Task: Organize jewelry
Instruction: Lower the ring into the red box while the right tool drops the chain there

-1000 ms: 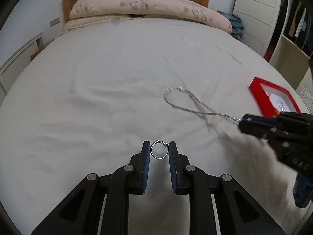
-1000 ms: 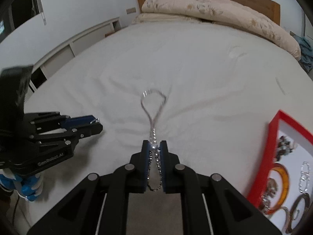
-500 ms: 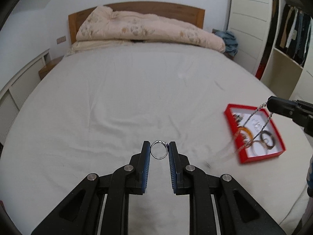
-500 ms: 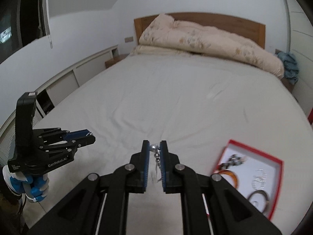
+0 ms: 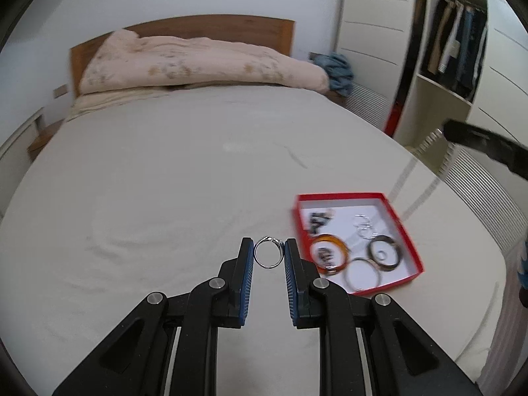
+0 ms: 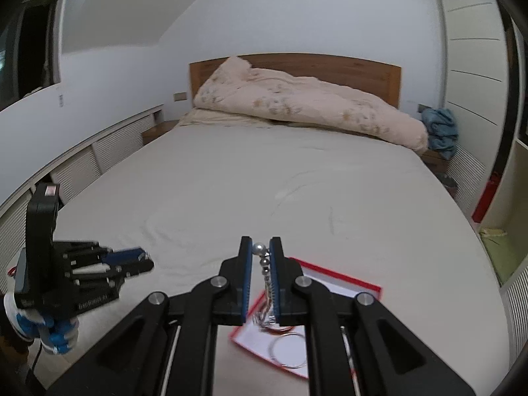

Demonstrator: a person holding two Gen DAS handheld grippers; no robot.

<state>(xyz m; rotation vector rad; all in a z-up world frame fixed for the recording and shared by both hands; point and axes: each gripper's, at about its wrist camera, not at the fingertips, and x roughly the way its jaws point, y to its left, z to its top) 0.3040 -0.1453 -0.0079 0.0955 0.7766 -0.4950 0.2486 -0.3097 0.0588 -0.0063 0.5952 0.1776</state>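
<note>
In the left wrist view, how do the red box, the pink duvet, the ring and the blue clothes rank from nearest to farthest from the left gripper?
1. Ring, held in the left gripper.
2. Red box, on the bed, right.
3. Pink duvet, at the headboard.
4. Blue clothes, far right; nearly level with the duvet.

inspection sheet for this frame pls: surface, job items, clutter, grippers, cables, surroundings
Surface: bed with a pale sheet, lightly wrinkled.
Job's things: silver ring held between the left gripper's pads; beaded chain clamped in the right gripper, hanging above the red tray; the tray holds an amber bangle, a dark bangle and smaller pieces.
Clutter: folded duvet at the headboard; blue cloth beside the bed.
Grippers: left gripper shut on the ring; right gripper shut on the chain.
Cables: nothing seen.
Surroundings: wooden headboard, open wardrobe with hanging clothes.
</note>
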